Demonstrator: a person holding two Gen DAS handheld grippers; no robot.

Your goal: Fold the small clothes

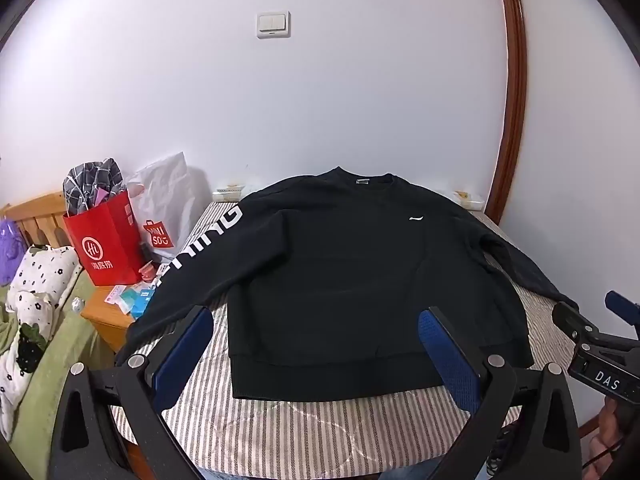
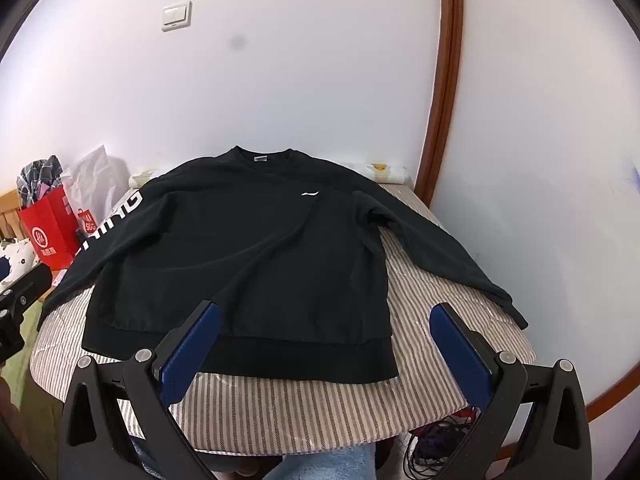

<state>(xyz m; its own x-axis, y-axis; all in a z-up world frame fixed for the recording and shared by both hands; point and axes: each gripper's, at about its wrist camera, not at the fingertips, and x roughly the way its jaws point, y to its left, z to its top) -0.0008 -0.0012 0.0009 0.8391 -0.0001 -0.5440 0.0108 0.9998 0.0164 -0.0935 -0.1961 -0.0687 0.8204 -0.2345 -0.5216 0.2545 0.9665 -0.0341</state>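
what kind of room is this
Most likely a bedroom at home. A wooden headboard and flower-print bedding show at the left, shopping bags sit on a bedside cabinet, and a black sweatshirt lies spread out for folding.

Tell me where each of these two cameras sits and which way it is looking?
Left wrist: on the left gripper, looking forward and down over the black sweatshirt; own open blue fingers show, with the right gripper at the edge.
Right wrist: on the right gripper, same direction; open fingers show.
Shared: sweatshirt, striped table cover, red bag, light switch.
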